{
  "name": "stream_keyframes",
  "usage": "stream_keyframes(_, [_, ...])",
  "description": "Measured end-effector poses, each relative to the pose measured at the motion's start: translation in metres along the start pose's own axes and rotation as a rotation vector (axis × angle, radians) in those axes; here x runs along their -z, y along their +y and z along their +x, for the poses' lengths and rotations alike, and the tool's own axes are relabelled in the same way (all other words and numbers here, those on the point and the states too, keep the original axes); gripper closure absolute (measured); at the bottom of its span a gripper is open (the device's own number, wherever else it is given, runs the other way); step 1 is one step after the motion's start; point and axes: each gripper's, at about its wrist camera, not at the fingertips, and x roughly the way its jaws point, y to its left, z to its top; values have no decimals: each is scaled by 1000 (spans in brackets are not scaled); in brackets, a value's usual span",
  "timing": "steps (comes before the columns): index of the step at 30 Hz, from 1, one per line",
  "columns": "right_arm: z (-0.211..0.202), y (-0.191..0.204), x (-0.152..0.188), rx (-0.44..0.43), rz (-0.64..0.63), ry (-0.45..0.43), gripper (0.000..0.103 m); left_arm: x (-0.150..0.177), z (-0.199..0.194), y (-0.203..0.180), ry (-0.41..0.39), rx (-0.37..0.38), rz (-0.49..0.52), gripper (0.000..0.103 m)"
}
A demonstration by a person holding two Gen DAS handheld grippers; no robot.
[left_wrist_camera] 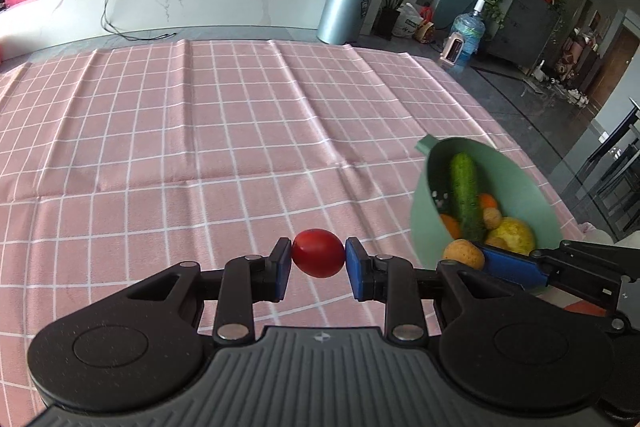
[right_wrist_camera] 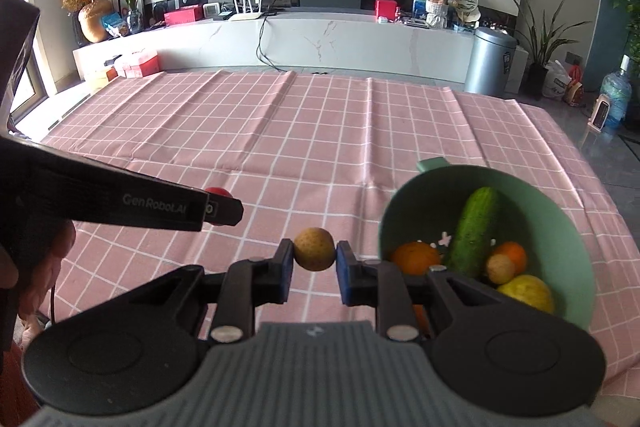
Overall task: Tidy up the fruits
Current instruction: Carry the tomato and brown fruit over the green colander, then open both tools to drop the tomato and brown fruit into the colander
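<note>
My left gripper (left_wrist_camera: 318, 259) is shut on a red tomato (left_wrist_camera: 318, 253) and holds it above the pink checked cloth (left_wrist_camera: 200, 131). My right gripper (right_wrist_camera: 315, 255) is shut on a small round brown fruit (right_wrist_camera: 315, 249), just left of a green bowl (right_wrist_camera: 560, 203). The bowl (left_wrist_camera: 516, 171) holds a cucumber (right_wrist_camera: 474, 231), oranges (right_wrist_camera: 416, 257), a second small brown fruit (right_wrist_camera: 500, 268) and a yellow fruit (right_wrist_camera: 528, 292). In the left wrist view the right gripper's blue pad (left_wrist_camera: 512, 263) and its brown fruit (left_wrist_camera: 464, 254) show in front of the bowl.
The left gripper's black arm (right_wrist_camera: 120, 203) crosses the left of the right wrist view, with the tomato (right_wrist_camera: 218, 193) peeking behind it. The table's right edge drops to a dark floor (left_wrist_camera: 520, 99). A grey bin (right_wrist_camera: 490, 61) and a white cabinet (right_wrist_camera: 320, 39) stand beyond the table.
</note>
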Motion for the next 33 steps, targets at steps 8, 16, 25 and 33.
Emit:
stream_keyframes(8, [-42,-55,12,86,44,-45,85,-17,11,-71,3,66,134,71])
stream_keyframes(16, [-47,-106,17,145,67,-31,85,-29,50,-116,54,60,230,71])
stream_keyframes(25, [-12,-136,5,176,22,28,85,-36,88,-135,134,-40,322,71])
stream_keyframes(33, [24,-151,-8,185,-12,89,85,-42,111,-140,187,-93,393,71])
